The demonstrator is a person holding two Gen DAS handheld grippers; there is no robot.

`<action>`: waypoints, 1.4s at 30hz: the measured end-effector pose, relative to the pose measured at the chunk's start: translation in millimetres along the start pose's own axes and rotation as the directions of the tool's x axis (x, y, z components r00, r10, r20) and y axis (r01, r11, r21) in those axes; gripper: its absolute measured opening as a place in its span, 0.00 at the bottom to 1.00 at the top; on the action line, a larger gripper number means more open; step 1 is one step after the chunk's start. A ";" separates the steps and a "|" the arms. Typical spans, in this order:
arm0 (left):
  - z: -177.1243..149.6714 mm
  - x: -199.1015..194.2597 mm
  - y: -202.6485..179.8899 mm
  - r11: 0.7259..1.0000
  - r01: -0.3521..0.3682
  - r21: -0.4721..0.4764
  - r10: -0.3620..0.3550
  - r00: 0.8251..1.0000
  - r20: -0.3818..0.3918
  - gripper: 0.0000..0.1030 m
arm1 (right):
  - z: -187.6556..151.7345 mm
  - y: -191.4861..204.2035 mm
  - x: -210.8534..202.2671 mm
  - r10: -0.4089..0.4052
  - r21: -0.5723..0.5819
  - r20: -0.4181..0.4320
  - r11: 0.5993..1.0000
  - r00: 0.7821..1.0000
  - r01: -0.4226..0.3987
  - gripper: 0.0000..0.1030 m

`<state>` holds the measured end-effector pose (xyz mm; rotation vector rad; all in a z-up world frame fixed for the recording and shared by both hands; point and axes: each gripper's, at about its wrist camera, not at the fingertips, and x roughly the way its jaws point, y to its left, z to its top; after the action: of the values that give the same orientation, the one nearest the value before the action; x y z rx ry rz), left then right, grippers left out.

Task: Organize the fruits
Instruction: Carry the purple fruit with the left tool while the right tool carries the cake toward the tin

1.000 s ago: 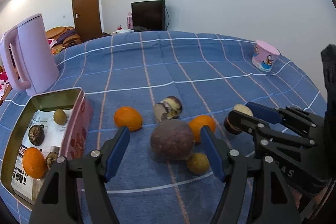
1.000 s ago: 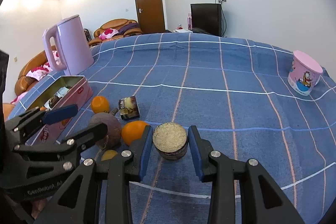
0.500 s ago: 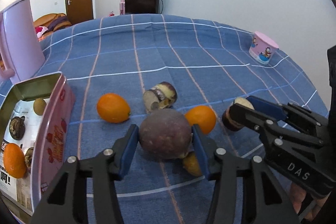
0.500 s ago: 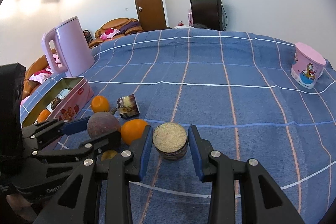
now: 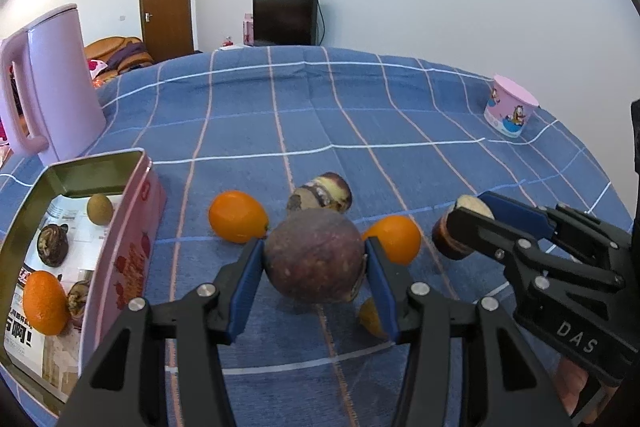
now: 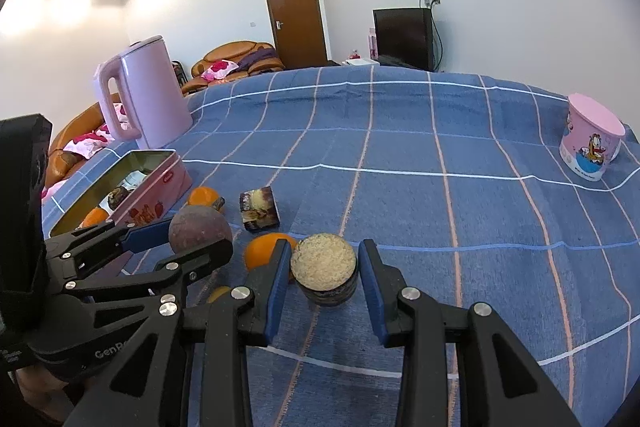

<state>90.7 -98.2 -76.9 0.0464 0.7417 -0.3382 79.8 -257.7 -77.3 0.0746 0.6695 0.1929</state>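
My left gripper is shut on a round dark purple fruit, lifted slightly above the blue checked cloth; the fruit also shows in the right wrist view. My right gripper brackets a halved fruit with a pale cut face; its pads stand close beside it with small gaps. Two oranges, a halved purple fruit and a small yellow fruit lie on the cloth. The pink tin box at left holds an orange and several other fruits.
A pink kettle stands behind the tin box at far left. A pink cartoon cup stands upside down at far right. The cloth's edge runs close behind the cup. Door, TV and sofa lie beyond the table.
My left gripper closed on the dark purple fruit and raised it a little. The right gripper stayed around the halved fruit.
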 end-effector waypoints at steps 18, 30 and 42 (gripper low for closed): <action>-1.5 -14.1 1.4 0.999 -0.042 -0.005 0.042 0.997 0.072 0.51 | 0.2 6.3 -10.2 0.010 -0.028 0.051 1.000 0.999 -0.008 0.36; -1.6 -22.1 -0.3 0.998 -0.069 -0.004 0.069 0.990 0.123 0.51 | -1.7 7.3 -18.2 0.008 -0.038 0.087 0.999 0.996 -0.005 0.36; -4.0 -30.5 -1.0 0.996 -0.090 -0.001 0.089 0.983 0.161 0.51 | -2.5 9.8 -25.5 0.010 -0.051 0.122 0.999 0.992 -0.004 0.36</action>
<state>66.9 -89.8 -59.4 0.0574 0.5762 -0.2550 57.2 -253.2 -62.5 0.0402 0.5417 0.2099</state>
